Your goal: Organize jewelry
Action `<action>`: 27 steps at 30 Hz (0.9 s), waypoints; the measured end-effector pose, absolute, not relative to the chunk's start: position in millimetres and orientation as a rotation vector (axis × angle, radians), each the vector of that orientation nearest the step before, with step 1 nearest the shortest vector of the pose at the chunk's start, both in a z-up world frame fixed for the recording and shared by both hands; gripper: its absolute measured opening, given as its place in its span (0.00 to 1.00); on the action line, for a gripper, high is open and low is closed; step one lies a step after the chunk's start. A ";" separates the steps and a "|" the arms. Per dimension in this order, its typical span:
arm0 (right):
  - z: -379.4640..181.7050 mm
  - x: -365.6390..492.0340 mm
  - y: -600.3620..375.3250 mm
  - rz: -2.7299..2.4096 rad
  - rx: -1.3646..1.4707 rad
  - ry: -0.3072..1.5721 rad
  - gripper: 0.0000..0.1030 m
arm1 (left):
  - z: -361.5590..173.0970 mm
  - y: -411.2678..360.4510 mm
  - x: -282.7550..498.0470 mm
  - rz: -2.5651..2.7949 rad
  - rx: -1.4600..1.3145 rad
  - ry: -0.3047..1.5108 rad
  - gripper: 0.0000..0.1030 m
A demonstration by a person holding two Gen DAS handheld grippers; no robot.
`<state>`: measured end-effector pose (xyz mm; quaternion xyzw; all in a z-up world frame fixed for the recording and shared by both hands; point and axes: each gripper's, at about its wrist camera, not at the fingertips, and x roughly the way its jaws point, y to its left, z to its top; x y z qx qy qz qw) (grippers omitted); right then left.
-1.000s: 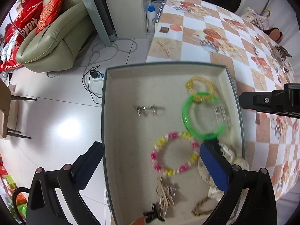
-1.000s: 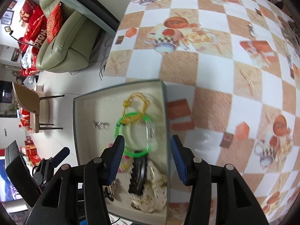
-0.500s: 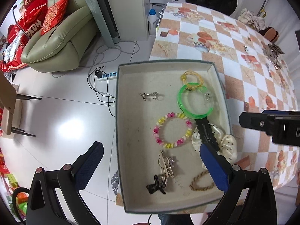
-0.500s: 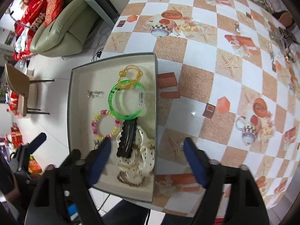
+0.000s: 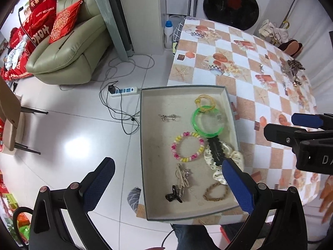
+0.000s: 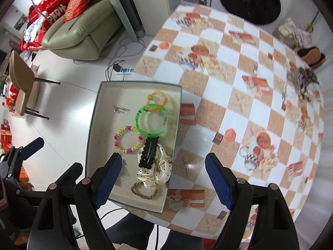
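Observation:
A grey tray (image 5: pixel 143 145) sits on the near left corner of the checked table (image 5: pixel 249 95). In it lie a green bangle (image 5: pixel 194 123), a yellow ring (image 5: pixel 205 99), a pink-yellow beaded bracelet (image 5: pixel 177 139), a black hair clip (image 5: pixel 215 150) across a dotted cream scrunchie (image 5: pixel 235 156), a braided band (image 5: pixel 216 192) and small clips. My left gripper (image 5: pixel 167 164) hangs open high above the tray, holding nothing. My right gripper (image 6: pixel 163 158) is open and bare, high over the tray's (image 6: pixel 91 137) right rim, with the black clip (image 6: pixel 148 152) far beneath.
A loose pile of jewelry (image 5: pixel 291 70) lies at the table's far right edge. On the floor to the left stand a green sofa (image 5: pixel 66 54), a chair (image 5: pixel 12 125) and a power strip (image 5: pixel 124 91). A washing machine (image 5: pixel 231 6) stands behind the table.
Both grippers have risen away from the tray, so more of the table shows. The right jaws have widened, and the black clip now lies free on the scrunchie.

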<state>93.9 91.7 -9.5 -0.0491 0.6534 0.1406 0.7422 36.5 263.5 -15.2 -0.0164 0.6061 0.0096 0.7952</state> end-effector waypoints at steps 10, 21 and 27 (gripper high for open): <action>19.7 92.1 97.3 0.284 -0.140 1.366 0.82 | 7.3 269.2 33.1 0.042 -0.018 1.314 1.00; 22.9 84.6 100.7 0.298 -0.155 1.380 0.82 | 17.5 273.4 30.8 0.054 -0.017 1.301 1.00; 22.2 83.1 100.7 0.297 -0.152 1.381 0.82 | 18.1 273.2 30.3 0.055 -0.018 1.303 1.00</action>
